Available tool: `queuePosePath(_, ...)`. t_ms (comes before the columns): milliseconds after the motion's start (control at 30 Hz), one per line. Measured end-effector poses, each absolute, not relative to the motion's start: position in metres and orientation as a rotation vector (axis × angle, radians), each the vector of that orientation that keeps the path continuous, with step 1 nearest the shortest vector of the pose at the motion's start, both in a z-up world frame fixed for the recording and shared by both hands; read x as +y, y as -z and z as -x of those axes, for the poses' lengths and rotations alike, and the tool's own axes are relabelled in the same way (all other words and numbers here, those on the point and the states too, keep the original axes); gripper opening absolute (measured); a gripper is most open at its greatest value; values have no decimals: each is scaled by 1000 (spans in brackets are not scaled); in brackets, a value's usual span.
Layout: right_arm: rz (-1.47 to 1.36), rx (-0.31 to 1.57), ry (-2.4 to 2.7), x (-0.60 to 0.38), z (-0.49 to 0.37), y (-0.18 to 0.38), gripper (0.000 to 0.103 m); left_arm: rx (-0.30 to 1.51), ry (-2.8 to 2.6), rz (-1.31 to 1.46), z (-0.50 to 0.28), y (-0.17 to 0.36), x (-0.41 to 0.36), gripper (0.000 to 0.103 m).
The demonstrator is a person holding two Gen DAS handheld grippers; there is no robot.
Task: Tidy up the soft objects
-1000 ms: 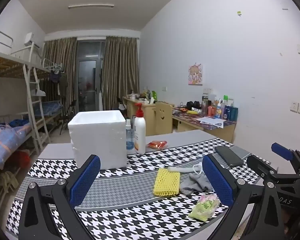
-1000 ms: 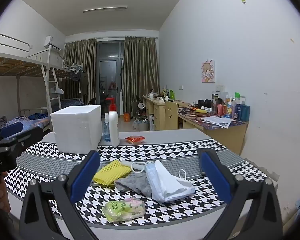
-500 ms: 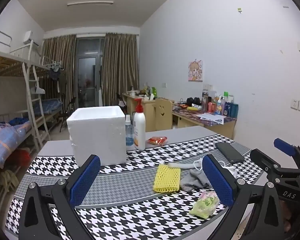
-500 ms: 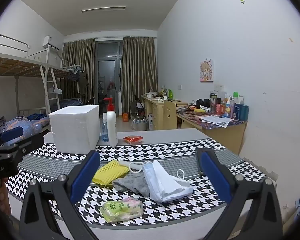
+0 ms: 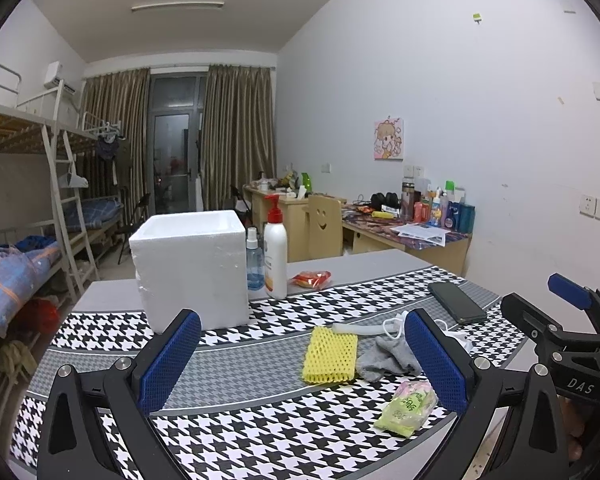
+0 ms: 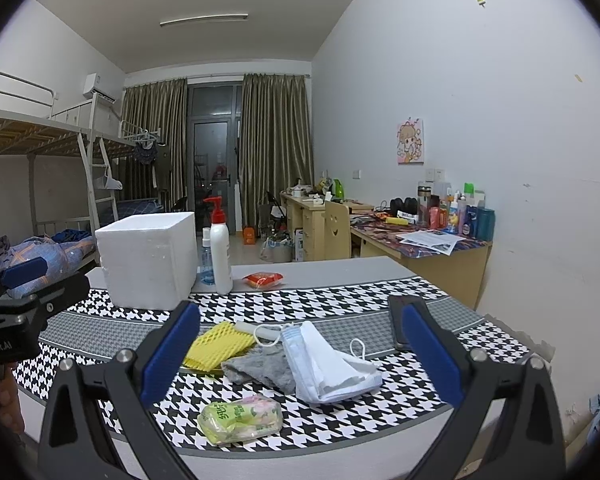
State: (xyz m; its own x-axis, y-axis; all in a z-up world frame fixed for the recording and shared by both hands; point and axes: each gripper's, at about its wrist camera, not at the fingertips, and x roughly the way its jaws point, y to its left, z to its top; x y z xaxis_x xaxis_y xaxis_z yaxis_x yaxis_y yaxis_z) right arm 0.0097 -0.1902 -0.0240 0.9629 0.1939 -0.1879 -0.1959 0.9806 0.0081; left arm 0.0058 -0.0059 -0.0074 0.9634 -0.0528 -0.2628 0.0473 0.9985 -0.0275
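Both grippers, left and right, hang wide apart and empty over the desk. Nearest lies a tissue pack, then a grey cloth, mask and yellow net; behind stands a foam box.

On desk: foam box at rear left, two bottles just right of it, snack packet further right. Nearer front: net sleeve, cloth, mask in row, touching. Tissue pack before them. Phone at right.
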Motion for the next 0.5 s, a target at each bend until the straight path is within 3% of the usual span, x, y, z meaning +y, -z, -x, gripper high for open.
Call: queuePosePath(500, 7, 196, -195, -194, -13, 25, 102, 285, 50, 20, -11, 11, -5, 102)
